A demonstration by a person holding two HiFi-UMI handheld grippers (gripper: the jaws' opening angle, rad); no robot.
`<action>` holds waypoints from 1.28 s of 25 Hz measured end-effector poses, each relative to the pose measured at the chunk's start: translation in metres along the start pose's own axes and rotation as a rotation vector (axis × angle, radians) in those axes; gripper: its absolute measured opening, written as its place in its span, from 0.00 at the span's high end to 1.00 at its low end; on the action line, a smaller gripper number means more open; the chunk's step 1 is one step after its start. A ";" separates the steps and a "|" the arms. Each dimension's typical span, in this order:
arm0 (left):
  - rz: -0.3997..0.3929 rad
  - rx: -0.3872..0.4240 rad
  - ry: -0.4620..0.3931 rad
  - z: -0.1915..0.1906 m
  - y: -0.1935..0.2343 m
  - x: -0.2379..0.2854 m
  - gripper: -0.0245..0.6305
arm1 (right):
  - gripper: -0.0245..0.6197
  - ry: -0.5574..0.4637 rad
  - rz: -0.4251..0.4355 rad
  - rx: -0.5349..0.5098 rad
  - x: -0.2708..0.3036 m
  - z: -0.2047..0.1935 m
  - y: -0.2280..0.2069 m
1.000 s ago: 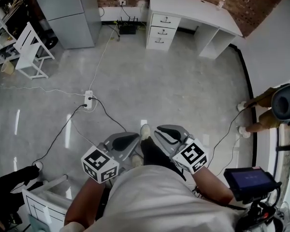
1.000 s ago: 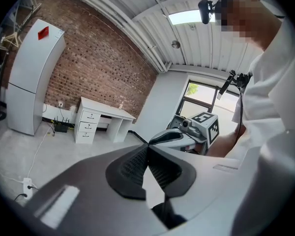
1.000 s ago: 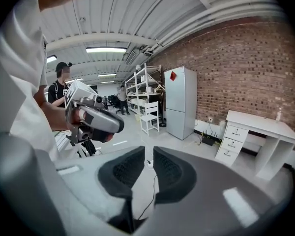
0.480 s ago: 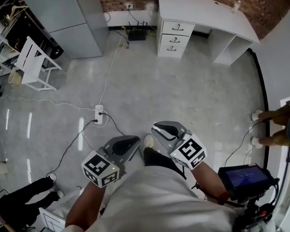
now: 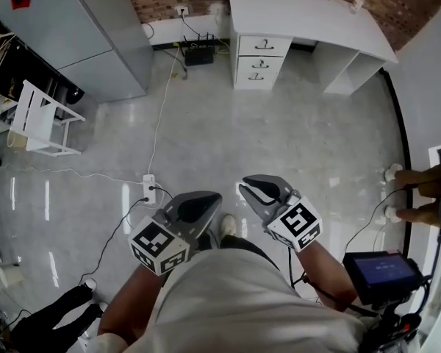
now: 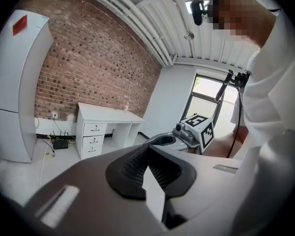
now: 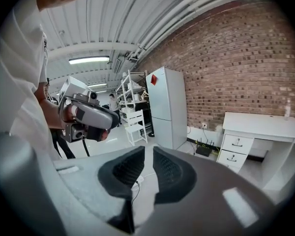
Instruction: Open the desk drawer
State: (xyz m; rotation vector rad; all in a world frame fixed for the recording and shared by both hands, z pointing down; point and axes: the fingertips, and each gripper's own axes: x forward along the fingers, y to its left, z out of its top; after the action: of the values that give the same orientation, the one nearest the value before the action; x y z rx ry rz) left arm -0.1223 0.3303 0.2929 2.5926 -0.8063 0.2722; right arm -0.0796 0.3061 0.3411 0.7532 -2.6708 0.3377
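Note:
The white desk (image 5: 301, 9) stands against the brick wall at the far side of the room, its stack of three drawers (image 5: 261, 61) all shut. It also shows far off as the desk (image 6: 108, 114) in the left gripper view and the desk (image 7: 263, 122) in the right gripper view. My left gripper (image 5: 213, 197) and right gripper (image 5: 244, 186) are held close to my body, several steps from the desk. The left gripper (image 6: 147, 149) has its pads meeting at the tip. The right gripper (image 7: 148, 151) shows only a thin slit between its pads. Both are empty.
A tall grey cabinet (image 5: 81, 28) stands left of the desk. A power strip (image 5: 148, 188) and cables lie on the floor ahead of me. A white rack (image 5: 40, 120) is at the left, a bystander's feet (image 5: 393, 193) and a screen (image 5: 382, 271) at the right.
The view has shifted as I step forward over the floor; the desk sits slightly nearer and the power strip is closer to my feet. Both grippers stay held together, unchanged.

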 end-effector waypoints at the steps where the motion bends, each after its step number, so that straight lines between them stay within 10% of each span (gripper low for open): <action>1: -0.016 0.002 0.008 0.004 0.004 0.002 0.95 | 0.90 0.001 -0.014 0.008 0.003 0.003 -0.004; 18: -0.309 0.000 0.073 0.082 0.175 0.093 0.95 | 0.90 0.047 -0.260 0.118 0.113 0.056 -0.154; 32: -0.346 -0.064 0.143 0.129 0.323 0.140 0.95 | 0.90 0.023 -0.299 0.258 0.223 0.089 -0.290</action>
State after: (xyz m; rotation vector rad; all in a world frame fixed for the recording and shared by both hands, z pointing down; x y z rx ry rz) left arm -0.1863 -0.0377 0.3238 2.5606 -0.3037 0.3173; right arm -0.1247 -0.0649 0.3847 1.1996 -2.4699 0.6124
